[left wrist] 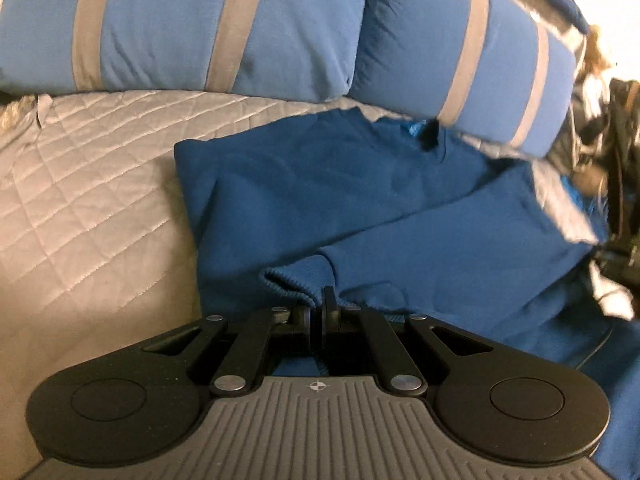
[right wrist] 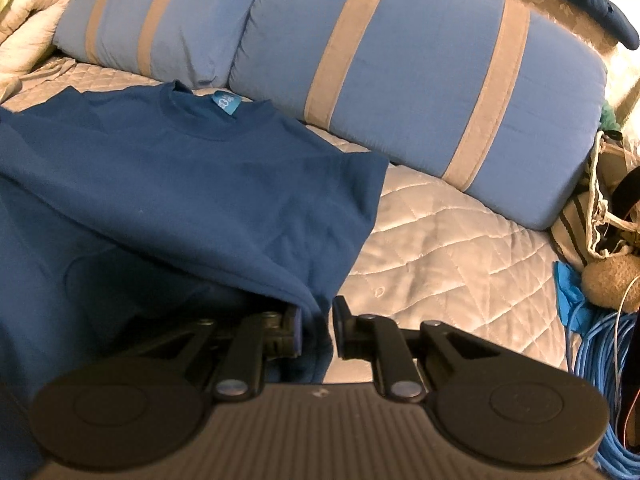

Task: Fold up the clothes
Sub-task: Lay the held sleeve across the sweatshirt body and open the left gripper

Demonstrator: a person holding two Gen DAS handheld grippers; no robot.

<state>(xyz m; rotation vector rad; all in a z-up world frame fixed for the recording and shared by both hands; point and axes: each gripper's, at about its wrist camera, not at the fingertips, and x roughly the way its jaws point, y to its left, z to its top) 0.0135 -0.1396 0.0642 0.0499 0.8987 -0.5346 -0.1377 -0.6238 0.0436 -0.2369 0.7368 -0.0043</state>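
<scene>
A dark blue sweatshirt (left wrist: 360, 200) lies on a quilted grey bedspread (left wrist: 80, 200), partly folded. My left gripper (left wrist: 318, 312) is shut on the ribbed cuff (left wrist: 288, 280) of a sleeve that lies across the body. In the right wrist view the sweatshirt (right wrist: 180, 180) shows its round collar and light blue label (right wrist: 227, 106). My right gripper (right wrist: 318, 328) has a fold of the sweatshirt's edge between its fingers, which stand a little apart around the cloth.
Two blue pillows with grey stripes (left wrist: 180, 24) (right wrist: 420, 80) lean at the head of the bed. Bags, a coiled blue cable (right wrist: 600, 360) and clutter sit off the bed's right side. The bedspread (right wrist: 440, 260) lies bare right of the sweatshirt.
</scene>
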